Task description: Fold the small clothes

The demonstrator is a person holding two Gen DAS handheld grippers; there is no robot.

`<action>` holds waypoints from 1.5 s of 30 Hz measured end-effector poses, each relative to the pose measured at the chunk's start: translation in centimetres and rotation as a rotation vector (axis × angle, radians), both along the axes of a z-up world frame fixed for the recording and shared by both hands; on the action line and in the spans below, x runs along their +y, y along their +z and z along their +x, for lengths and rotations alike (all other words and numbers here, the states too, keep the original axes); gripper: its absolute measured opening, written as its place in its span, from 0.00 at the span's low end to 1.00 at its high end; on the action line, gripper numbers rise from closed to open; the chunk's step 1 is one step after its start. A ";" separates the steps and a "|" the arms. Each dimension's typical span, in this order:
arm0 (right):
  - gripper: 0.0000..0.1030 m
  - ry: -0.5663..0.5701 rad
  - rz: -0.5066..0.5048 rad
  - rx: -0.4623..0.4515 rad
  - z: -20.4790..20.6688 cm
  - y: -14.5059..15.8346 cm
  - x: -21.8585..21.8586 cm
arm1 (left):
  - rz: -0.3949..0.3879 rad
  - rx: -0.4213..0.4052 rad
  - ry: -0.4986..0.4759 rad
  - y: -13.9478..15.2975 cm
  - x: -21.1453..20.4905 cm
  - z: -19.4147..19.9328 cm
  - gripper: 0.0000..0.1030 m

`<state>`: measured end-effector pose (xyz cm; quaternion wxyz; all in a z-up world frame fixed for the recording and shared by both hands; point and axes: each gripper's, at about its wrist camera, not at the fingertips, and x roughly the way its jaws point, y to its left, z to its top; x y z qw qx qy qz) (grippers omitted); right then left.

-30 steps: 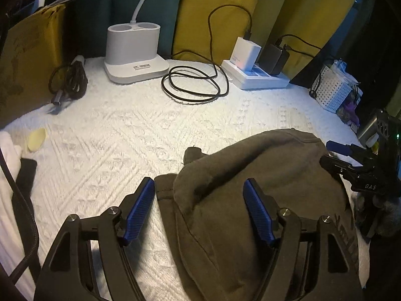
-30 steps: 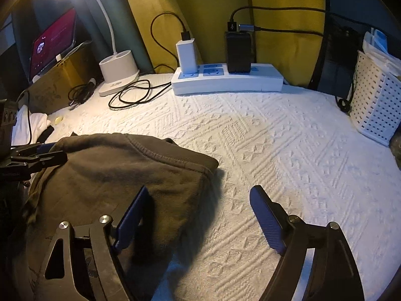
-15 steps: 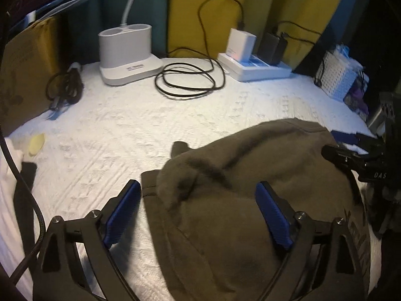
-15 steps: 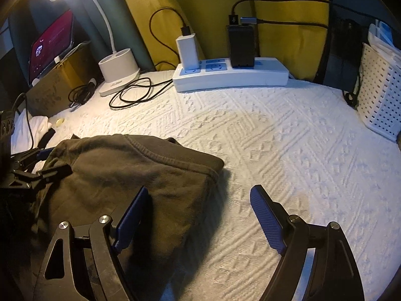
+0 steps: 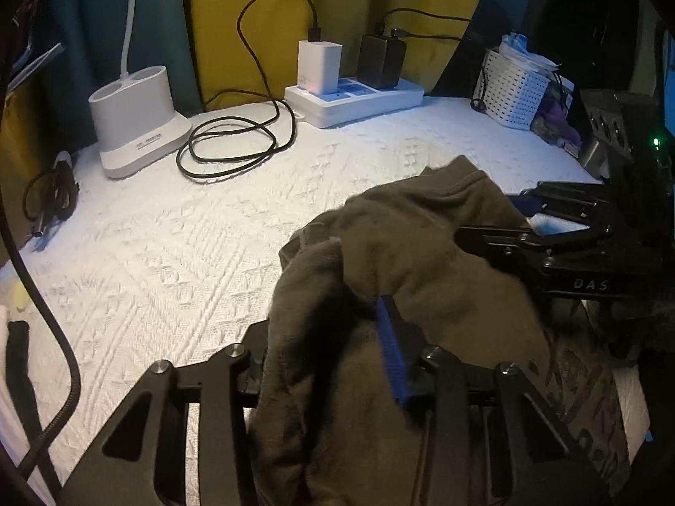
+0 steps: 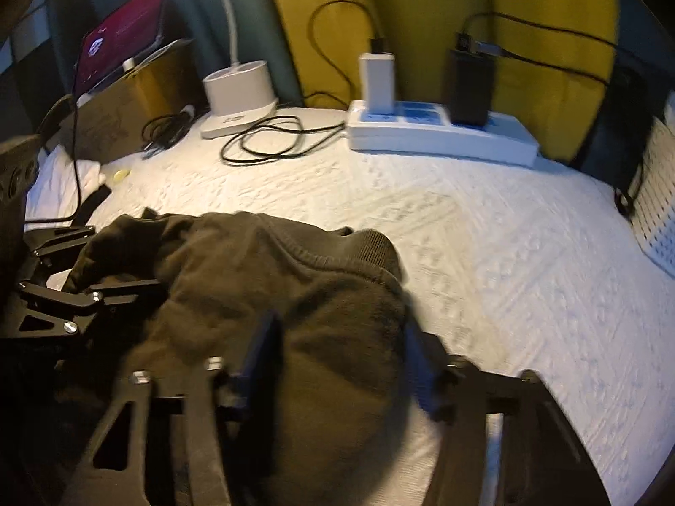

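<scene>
Both grippers' blue pads half-buried in bunched olive garment (image 5: 422, 253) (right view blurred)

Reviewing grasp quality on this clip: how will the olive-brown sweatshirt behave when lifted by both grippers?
Probably floppy: the olive-brown sweatshirt bunches and drapes over the left gripper. Its thick ribbed hem suggests fairly heavy fleece, so free parts would likely sag. The right gripper pinches a fat fold; slipping seems unlikely.

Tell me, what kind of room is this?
Probably a bedroom or home desk corner: a white textured cover like a bedspread, a power strip with chargers, a desk lamp base, and an olive garment being folded.
</scene>
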<state>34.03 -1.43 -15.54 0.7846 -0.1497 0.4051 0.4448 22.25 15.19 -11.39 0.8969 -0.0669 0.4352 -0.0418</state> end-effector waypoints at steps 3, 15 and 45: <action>0.26 0.031 0.009 0.009 -0.2 -0.1 0.3 | -0.031 -0.011 0.000 0.3 0.3 -0.3 0.26; 0.20 0.030 0.088 -0.048 -2.2 4.3 -1.5 | -0.020 -0.148 -0.020 5.1 -1.2 -3.1 0.24; 0.20 0.083 0.318 -0.393 -17.2 20.5 -8.6 | 0.025 -0.519 0.005 17.5 -3.3 -17.1 0.18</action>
